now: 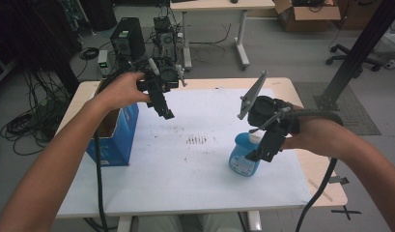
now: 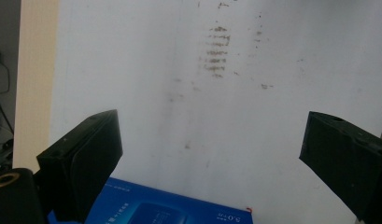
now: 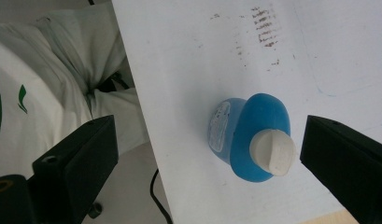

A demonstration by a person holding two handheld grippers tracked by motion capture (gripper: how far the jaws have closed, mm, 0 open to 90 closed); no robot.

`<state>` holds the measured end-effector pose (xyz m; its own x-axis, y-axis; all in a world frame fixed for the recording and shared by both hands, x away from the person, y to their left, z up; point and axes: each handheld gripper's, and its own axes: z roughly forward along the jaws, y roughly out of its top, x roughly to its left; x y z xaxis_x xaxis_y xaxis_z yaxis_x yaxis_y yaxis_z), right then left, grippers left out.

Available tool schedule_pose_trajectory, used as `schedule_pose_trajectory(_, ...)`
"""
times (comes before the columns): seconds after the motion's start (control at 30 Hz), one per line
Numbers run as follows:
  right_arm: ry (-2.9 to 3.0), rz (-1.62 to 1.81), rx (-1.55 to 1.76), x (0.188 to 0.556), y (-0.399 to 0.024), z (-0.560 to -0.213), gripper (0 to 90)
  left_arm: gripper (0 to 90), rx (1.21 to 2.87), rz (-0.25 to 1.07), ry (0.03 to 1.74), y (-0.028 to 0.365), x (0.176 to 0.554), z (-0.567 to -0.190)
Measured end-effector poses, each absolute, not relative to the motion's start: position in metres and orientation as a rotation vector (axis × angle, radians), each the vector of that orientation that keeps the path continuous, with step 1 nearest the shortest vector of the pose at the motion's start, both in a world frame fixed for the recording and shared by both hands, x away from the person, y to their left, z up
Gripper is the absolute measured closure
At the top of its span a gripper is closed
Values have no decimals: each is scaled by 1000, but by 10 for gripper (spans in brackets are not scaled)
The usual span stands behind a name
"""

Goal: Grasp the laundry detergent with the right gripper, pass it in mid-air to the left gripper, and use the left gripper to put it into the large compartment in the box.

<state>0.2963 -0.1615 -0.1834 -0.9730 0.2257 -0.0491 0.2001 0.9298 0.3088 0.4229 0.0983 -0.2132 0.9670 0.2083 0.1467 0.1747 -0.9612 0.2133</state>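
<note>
Grey floor (image 1: 282, 53) w/ cable tangles (image 1: 21, 125), PC tower (image 1: 128, 41), 2nd desk (image 1: 219, 6), cardboard box (image 1: 306, 14), office chair (image 1: 352, 55).

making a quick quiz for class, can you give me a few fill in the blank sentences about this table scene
1. The bottle under the right gripper is ____ in colour.
2. The bottle's cap is ____.
3. The jaws of the left gripper stand ____, with nothing between them.
4. The open blue box stands near the table's ____ edge in the high view.

Missing words: blue; white; open; left
</note>
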Motion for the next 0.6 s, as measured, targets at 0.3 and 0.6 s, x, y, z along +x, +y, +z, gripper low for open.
schedule_pose_trajectory(0.3,2978,471,348,296,-165,-179,35,59,2915,255,287,98,422,-212)
schedule_pose_trajectory(0.6,2948,463,420,302,-178,-177,36,59,2916,256,289,98,422,-212)
